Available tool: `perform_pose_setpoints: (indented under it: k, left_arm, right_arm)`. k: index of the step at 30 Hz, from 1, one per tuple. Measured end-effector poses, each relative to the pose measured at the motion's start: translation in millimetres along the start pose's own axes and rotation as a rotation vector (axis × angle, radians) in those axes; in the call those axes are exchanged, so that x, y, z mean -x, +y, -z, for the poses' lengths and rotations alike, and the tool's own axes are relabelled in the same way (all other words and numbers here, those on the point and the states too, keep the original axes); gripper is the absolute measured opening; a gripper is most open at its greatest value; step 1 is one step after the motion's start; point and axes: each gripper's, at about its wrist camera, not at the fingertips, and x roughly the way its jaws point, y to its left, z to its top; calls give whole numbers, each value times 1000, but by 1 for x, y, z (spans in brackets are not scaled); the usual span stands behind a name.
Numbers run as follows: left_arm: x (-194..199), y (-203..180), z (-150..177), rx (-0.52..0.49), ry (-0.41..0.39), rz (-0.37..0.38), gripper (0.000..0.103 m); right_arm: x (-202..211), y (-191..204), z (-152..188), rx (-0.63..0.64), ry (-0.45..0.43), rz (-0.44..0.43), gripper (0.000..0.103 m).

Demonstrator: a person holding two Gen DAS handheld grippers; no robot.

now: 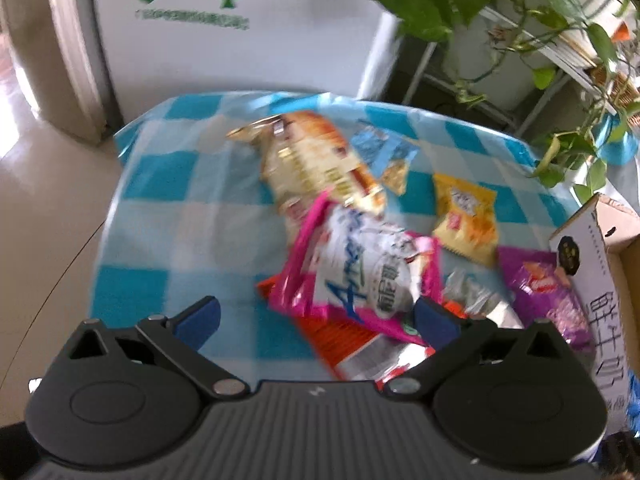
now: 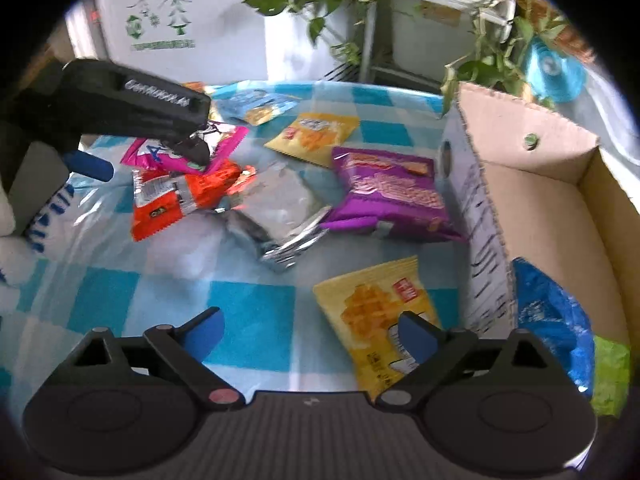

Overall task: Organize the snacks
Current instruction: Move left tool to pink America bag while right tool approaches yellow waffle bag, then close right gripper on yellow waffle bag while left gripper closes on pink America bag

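- Right gripper [image 2: 310, 330] hangs with its jaws spread wide and nothing between them, over the near edge of the checked tablecloth [image 2: 248, 304].
- Nearest to it, the yellow snack bag [image 2: 372, 312] lies flat, touching the right pad [image 2: 416, 336] and reaching away up-left, so its long axis runs roughly along the pointing line.
- Just right of that bag stands the cardboard box [image 2: 532, 184], at the table's right edge, open-topped; my guess is it is where the snacks go.
- Left gripper [image 1: 318, 320] is likewise spread and empty; the pink-and-white bag [image 1: 360, 268] sits ahead, its near end by the right pad, long axis slanting away to the left.
- Farther, toward the far edge, lie the gold bag [image 1: 316, 160] and a small blue packet [image 1: 380, 148], nearer the left gripper.
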Motion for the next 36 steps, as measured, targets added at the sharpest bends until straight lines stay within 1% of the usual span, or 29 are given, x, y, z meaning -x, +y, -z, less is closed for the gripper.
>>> perform_pose_setpoints:
  k: [1,2,3,5,7,8,10,13,16,19,22,23,25,27,29,30,32,33,34,35,36]
  left_arm:
    - [2,6,2,8,12,-6,102]
    - [4,12,3,11,23,-9,102]
    - [7,17,6,9,32,-5,102]
    - [11,28,9,12,34,2,102]
    - [15,37,11,34,28,10,102]
    - [16,39,12,42,22,18,102]
    - [18,41,12,40,15,30,102]
    - [21,40,13,38,2,54,102]
    - [24,38,13,50,6,97,102]
    - [27,33,14,44,0,126,102]
    - [30,30,14,30,-18,128,102]
    - [31,29,14,24,-22,127,102]
    - [33,29,13,24,-23,130,102]
    - [34,29,13,30,-24,136,102]
    - [35,30,13,35,-27,137,102]
    - [35,31,13,37,-27,139,102]
    - [37,33,12,43,-29,145,102]
    - [37,33,12,45,-30,146,102]
    - [38,34,12,47,-32,147,102]
    - [38,34,12,47,-33,148,102]
    - [39,35,12,49,-34,148,102]
  right_arm:
    - [1,-1,1,-27,16,-45,98]
    - [3,-1,3,-48,13,-75,98]
    - [5,0,4,-44,16,-98,98]
    - [12,1,6,-23,14,-133,97]
    - [21,-2,7,-33,8,-180,96]
    - [26,-4,7,-43,-4,-180,96]
    - [32,-8,7,-55,-34,-141,96]
    - [32,-14,9,-60,-71,-42,96]
    - [20,-10,9,3,-71,58,96]
    - [9,-8,6,24,-66,110,96]
    - [-1,-4,2,45,-70,165,97]
    - [-4,-2,0,50,-63,174,100]
    - [-10,1,-3,43,-51,194,101]
    - [-15,3,-6,29,-33,183,101]
    - [-19,6,-7,21,6,177,101]
    - [-19,7,-6,5,15,161,103]
    - [-19,13,-3,5,37,127,103]
    - [-17,13,-1,-1,45,102,103]
    - [-18,11,0,-43,68,43,103]
    - [-16,10,2,-70,61,16,103]
    - [-15,11,3,-60,59,3,103]
